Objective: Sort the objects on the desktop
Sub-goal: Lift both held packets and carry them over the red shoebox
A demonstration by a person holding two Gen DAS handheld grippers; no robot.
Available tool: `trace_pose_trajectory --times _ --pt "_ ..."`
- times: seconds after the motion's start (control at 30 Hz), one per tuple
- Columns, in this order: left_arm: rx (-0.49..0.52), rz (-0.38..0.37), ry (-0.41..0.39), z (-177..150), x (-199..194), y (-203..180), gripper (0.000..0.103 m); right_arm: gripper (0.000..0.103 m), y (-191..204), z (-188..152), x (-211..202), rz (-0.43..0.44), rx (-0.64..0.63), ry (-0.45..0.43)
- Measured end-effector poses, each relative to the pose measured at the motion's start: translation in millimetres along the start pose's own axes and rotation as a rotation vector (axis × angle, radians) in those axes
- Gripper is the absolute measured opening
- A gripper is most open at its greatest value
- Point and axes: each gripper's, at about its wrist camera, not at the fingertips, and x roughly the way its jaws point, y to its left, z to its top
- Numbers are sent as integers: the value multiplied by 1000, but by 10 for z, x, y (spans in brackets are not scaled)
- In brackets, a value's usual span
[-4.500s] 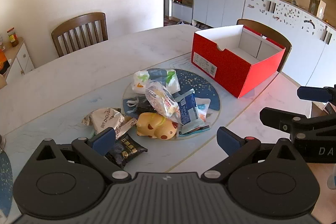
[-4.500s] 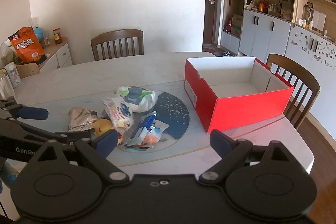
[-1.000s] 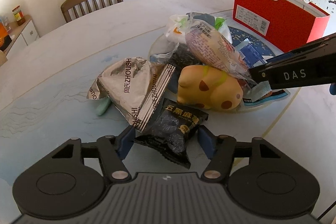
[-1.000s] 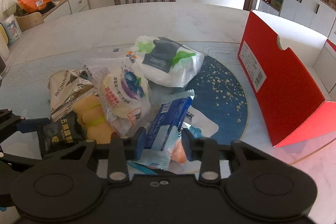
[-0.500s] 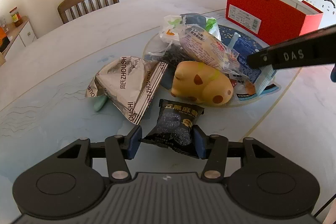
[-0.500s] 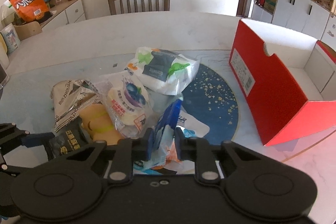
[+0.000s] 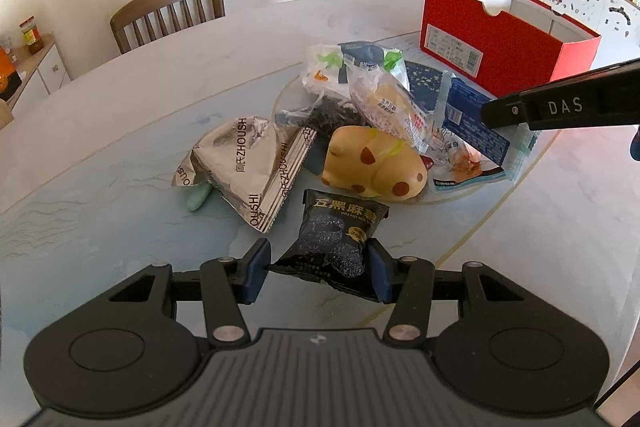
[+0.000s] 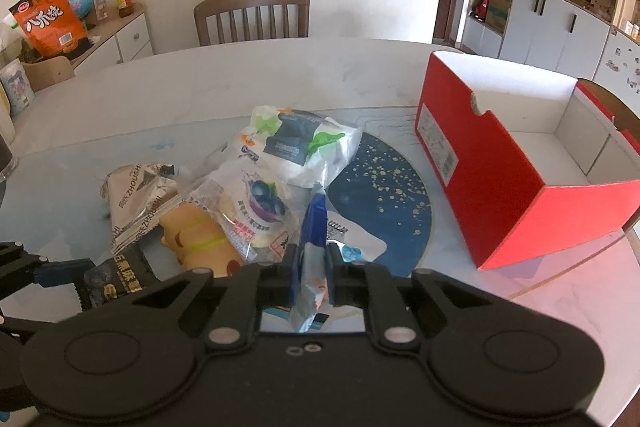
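Observation:
A pile of snack packets and a yellow spotted toy (image 7: 372,163) lies on the marble table around a dark blue round mat (image 8: 392,195). My left gripper (image 7: 316,269) is shut on a black sesame snack packet (image 7: 340,231), held just off the table in front of the pile. My right gripper (image 8: 313,267) has its jaws closing on a blue packet (image 8: 316,219), which stands on edge between the pads; one of its fingers (image 7: 560,107) crosses the left wrist view beside that packet (image 7: 472,123). The open red box (image 8: 500,195) stands to the right.
A silver packet (image 7: 244,163), a clear bread packet (image 7: 392,103) and a white-and-green pack (image 7: 340,67) stay in the pile. A small green object (image 7: 198,197) pokes out under the silver packet. A wooden chair (image 8: 252,13) stands behind the table.
Both grippers came down to the pile and closed, the left on the black packet, the right on the blue one. Both have risen a little; the blue packet has turned on edge.

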Motion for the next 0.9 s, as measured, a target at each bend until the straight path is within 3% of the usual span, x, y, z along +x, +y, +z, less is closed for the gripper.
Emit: trace_pose_trajectory --times 0.9 --pt "82 -65 -145 283 -749 -57 50 12 -40 -30 -854 -53 112 -108"
